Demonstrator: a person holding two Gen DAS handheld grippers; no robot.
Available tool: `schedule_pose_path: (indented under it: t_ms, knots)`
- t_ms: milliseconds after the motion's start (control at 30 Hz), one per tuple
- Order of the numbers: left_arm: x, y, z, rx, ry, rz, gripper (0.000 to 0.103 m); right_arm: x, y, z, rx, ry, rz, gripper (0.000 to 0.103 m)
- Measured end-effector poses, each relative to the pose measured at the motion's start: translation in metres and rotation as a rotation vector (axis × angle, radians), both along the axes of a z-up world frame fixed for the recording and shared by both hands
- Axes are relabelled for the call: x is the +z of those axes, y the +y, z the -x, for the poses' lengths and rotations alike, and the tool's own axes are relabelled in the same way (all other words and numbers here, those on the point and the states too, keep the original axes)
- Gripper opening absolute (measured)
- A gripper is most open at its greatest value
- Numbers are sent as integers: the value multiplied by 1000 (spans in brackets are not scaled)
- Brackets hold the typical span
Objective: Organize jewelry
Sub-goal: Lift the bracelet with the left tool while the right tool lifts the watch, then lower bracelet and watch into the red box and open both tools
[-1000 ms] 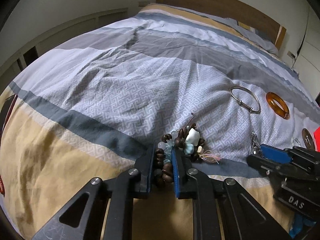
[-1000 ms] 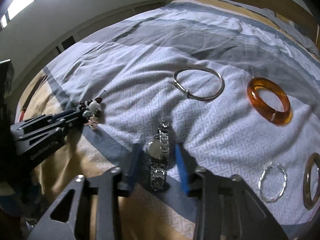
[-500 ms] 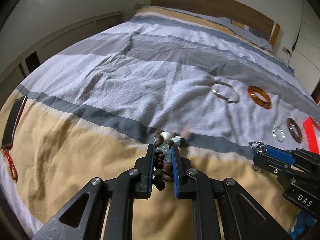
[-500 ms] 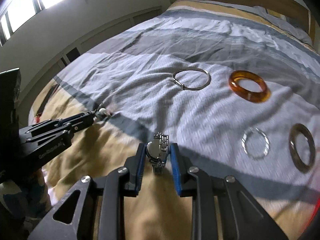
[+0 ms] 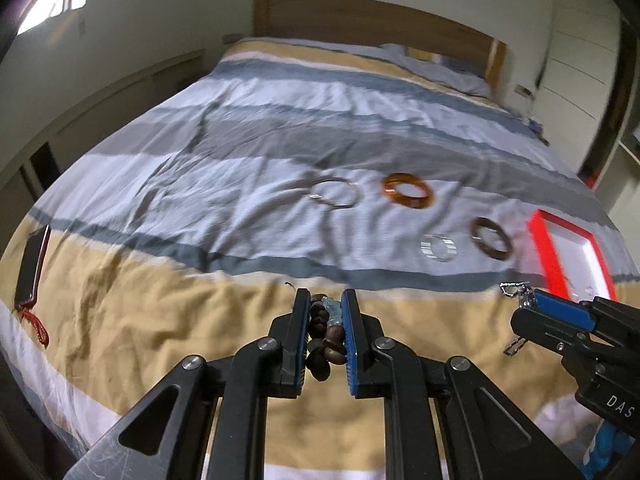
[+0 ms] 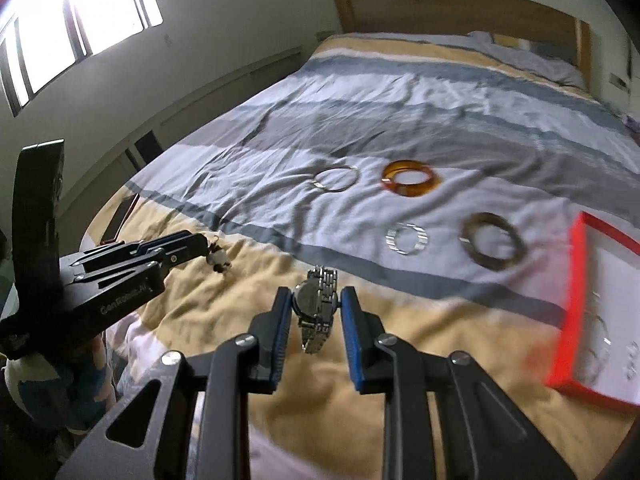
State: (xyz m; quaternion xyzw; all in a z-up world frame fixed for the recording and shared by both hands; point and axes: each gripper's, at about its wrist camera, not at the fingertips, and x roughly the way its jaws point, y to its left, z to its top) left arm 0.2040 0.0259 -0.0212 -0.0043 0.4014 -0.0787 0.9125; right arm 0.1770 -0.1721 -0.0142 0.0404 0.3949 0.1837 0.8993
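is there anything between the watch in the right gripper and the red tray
Nothing visible blocks it. The watch hangs clamped in the right gripper above the beige band of the bedspread, and only bare cloth lies between it and the red tray. The brown bangle and clear ring lie farther up the bed, off that line.

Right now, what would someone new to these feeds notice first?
Both claws are loaded: the left claw is shut on a brown wooden bead bracelet, the right claw on a silver metal link watch. Beyond them, an amber resin bangle glows on the striped bedspread, a red-rimmed white tray at right.
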Motion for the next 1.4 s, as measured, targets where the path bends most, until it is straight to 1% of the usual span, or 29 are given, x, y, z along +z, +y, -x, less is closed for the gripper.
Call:
schedule_pose_path:
  t_ms: [200, 367, 533, 700, 867, 967, 1133, 1267, 1400]
  knots:
    - [18, -66, 18, -109, -18, 0, 15, 15, -70, 33, -110, -29, 2, 23]
    - [29, -136, 23, -224, -21, 20, 15, 18, -133, 46, -203, -38, 9, 23]
    - [34, -207, 16, -331, -17, 46, 15, 13, -201, 44, -296, -31, 38, 23]
    - [30, -273, -4, -409, -14, 59, 15, 0, -256, 26, -366, -10, 58, 23]
    - [14, -329, -37, -444, 2, 40, 15, -18, -293, -4, -395, 14, 74, 23]
    - [-2, -353, -59, -444, 25, 23, 15, -34, -306, -26, -401, 43, 76, 23]
    - [-37, -381, -93, -431, 77, -10, 15, -59, -325, -51, -399, 97, 83, 23]
    - [-60, -394, -106, -431, 107, -30, 15, -73, -332, -62, -372, 139, 101, 23]
    - [-76, -396, -112, -420, 140, -34, 15, -76, -332, -65, -330, 143, 136, 24]
